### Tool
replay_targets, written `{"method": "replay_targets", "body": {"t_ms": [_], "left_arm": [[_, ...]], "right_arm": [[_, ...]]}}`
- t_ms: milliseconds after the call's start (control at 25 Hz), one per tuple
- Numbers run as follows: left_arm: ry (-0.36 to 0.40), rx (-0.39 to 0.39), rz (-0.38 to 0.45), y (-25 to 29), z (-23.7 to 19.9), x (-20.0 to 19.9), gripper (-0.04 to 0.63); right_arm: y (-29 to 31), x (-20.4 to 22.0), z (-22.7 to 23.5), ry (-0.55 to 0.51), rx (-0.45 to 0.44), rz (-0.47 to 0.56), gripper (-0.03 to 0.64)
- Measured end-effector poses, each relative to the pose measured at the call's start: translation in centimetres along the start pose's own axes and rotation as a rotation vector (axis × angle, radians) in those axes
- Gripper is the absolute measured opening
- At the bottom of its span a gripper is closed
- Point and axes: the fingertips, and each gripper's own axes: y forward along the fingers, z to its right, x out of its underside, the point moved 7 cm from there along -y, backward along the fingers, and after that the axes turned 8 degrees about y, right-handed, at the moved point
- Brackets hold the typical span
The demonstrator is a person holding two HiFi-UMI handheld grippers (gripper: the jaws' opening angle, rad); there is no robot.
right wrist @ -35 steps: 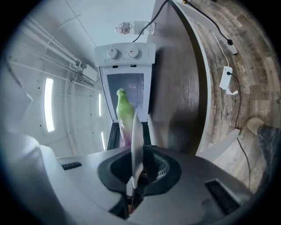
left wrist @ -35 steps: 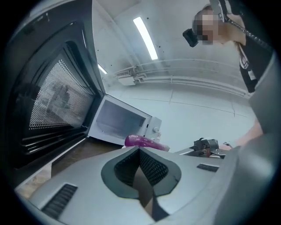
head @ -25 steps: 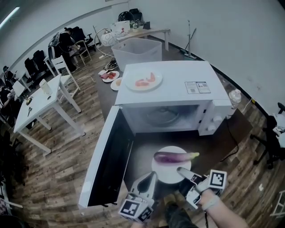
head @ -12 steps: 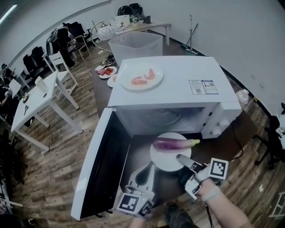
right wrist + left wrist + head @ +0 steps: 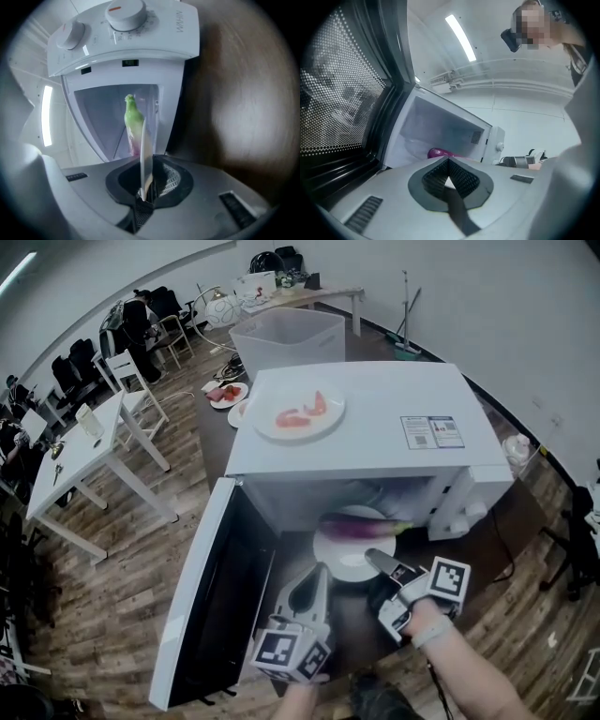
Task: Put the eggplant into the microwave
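Note:
A purple eggplant with a green stem lies on a white plate at the mouth of the open microwave. My right gripper is shut on the plate's near rim and holds it level. In the right gripper view the plate stands edge-on between the pads, right gripper, with the eggplant's stem end beyond it. My left gripper is shut, its tips at the plate's near left edge. In the left gripper view the eggplant shows just past the left gripper, before the lit cavity.
The microwave door hangs wide open to the left, close beside my left gripper, door. A plate of food rests on the microwave's top. The control knobs sit right of the cavity. White tables and chairs stand far left.
Both grippers have moved forward toward the microwave. The plate with the eggplant has gone from in front of the opening to its mouth. The grip looks unchanged.

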Motion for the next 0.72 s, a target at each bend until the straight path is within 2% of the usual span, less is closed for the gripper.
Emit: {"method": "replay_targets", "body": {"t_ms": [200, 480, 720], "left_arm": [[-0.061, -0.004, -0.005, 1.7, -1.2, -0.5, 0.000], [-0.096, -0.005, -0.052, 2.5, -2.4, 0.0, 0.000], [-0.166, 0.087, -0.120, 4.0, -0.3, 0.9, 0.000]], "right_arm": [[1.4, -0.8, -0.2, 0.010, 0.005, 0.021, 0.026], [3.0, -1.5, -0.7, 0.008, 0.010, 0.042, 0.028], [4.0, -1.7, -0.8, 0.013, 0.013, 0.051, 0.026]]}}
